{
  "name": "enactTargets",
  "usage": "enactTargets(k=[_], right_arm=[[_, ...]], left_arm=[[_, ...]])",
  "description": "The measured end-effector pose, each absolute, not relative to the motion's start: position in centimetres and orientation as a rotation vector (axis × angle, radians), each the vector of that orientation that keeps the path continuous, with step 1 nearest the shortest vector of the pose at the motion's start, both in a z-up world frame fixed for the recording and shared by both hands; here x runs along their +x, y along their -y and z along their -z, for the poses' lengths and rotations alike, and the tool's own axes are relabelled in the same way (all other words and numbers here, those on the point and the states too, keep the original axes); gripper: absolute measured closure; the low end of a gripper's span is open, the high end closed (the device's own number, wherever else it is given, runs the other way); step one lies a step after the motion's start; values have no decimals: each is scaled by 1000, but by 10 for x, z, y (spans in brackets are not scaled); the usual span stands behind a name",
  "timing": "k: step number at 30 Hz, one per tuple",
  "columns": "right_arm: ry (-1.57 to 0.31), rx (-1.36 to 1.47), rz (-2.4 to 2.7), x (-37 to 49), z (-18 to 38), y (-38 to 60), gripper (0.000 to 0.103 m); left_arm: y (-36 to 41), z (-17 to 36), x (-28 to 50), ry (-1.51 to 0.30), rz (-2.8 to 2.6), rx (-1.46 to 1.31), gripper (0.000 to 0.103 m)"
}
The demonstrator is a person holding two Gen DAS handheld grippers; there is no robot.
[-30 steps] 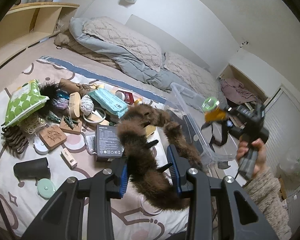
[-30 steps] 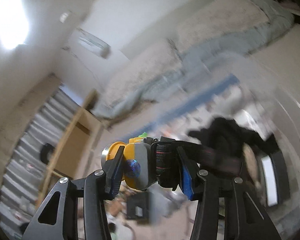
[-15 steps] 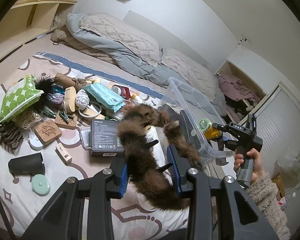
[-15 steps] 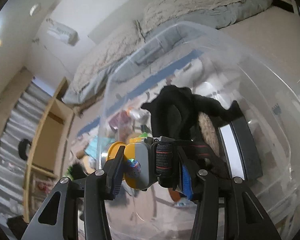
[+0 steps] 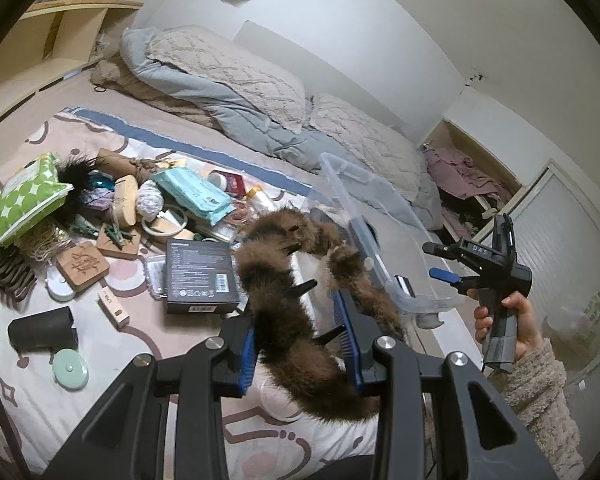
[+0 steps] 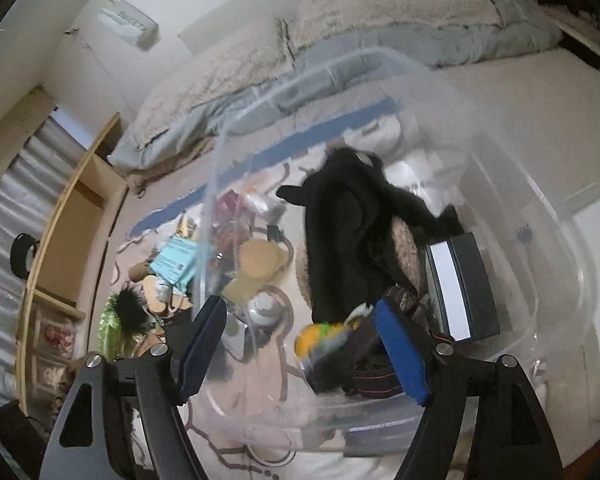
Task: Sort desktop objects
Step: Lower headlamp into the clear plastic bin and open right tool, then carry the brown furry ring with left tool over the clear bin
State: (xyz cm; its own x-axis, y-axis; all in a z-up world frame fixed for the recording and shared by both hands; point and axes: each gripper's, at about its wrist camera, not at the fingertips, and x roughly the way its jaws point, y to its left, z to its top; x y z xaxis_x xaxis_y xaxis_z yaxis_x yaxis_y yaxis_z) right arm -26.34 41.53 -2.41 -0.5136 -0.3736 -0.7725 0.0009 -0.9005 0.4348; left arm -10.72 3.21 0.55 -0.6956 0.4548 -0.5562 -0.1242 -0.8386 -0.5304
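Observation:
My left gripper (image 5: 302,334) is shut on a brown furry hair claw (image 5: 288,280), held above the bed beside the clear plastic bin (image 5: 364,196). My right gripper (image 6: 300,350) is open over the bin (image 6: 540,208); in the left wrist view it (image 5: 444,262) is open and empty at the right. A yellow headlamp with a black strap (image 6: 328,338) is blurred just below the right fingers, inside the bin. The bin also holds a black fuzzy item (image 6: 348,224) and a dark box (image 6: 460,284).
A pile of loose things lies on the bedspread at the left: a green dotted pouch (image 5: 24,196), a teal wipes pack (image 5: 192,192), a black box (image 5: 200,276), wooden pieces (image 5: 82,262), a black tube (image 5: 42,328). Pillows and a duvet (image 5: 228,80) lie behind.
My right gripper moved down over the bin and opened; the yellow headlamp left its fingers and dropped into the bin. My left gripper kept the furry claw and shifted only slightly.

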Motion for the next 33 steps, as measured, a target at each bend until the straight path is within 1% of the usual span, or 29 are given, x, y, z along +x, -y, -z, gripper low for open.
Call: enactTargets(k=[9, 16, 22, 27, 33], right_arm=[[402, 1257, 2535, -231, 0, -410, 26], [422, 1107, 2532, -206, -6, -417, 26], [447, 989, 2560, -187, -11, -434, 26], [437, 917, 2595, -174, -9, -447, 26], [467, 864, 2593, -164, -2, -460, 26]], left_arm=[[-64, -24, -125, 652, -2459, -964, 68], [-107, -49, -159, 596, -2406, -912, 68], [-153, -62, -193, 493, -2411, -883, 68], [-196, -57, -228, 414, -2408, -917, 68], [-249, -40, -260, 304, -2405, -955, 68]])
